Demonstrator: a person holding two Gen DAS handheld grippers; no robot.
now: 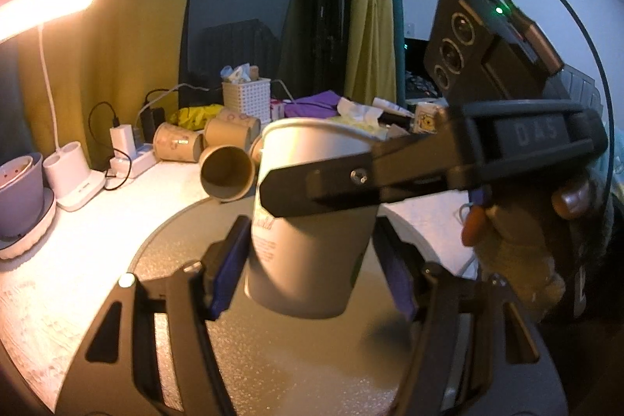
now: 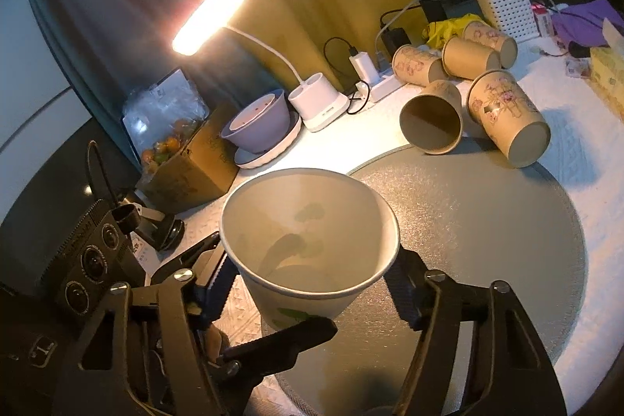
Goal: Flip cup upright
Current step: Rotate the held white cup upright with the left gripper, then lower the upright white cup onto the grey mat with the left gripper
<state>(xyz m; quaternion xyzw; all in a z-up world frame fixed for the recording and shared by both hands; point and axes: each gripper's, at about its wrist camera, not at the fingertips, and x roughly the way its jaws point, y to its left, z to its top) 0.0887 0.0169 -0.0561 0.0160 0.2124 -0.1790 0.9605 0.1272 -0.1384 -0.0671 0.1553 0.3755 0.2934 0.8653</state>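
Between the blue pads of the left gripper (image 1: 310, 273) stands the white cup (image 1: 312, 217), mouth up and slightly tilted, its base at or just above the round grey mat (image 1: 273, 369); the pads sit close on either side of its lower wall, but I cannot tell whether they press it or leave a thin gap. Across the cup's upper half lies one black finger of the right gripper (image 1: 273, 192), reaching in from the right, with a bare hand (image 1: 518, 244) holding its handle behind. From the right wrist view, the right gripper (image 2: 312, 283) has its two fingers against opposite sides of the cup (image 2: 312, 240) just under the rim, clamped on it, and the open mouth faces the camera with a faint green print showing through the wall. Beyond the right gripper's tips, well apart from the held cup, brown paper cups (image 2: 468, 96) lie on their sides on the white table (image 2: 577, 127), two of them touching the far edge of the mat (image 2: 487, 221). Farther left of them stand a lit desk lamp (image 2: 316, 100) and a purple bowl (image 2: 257, 121) on a plate.
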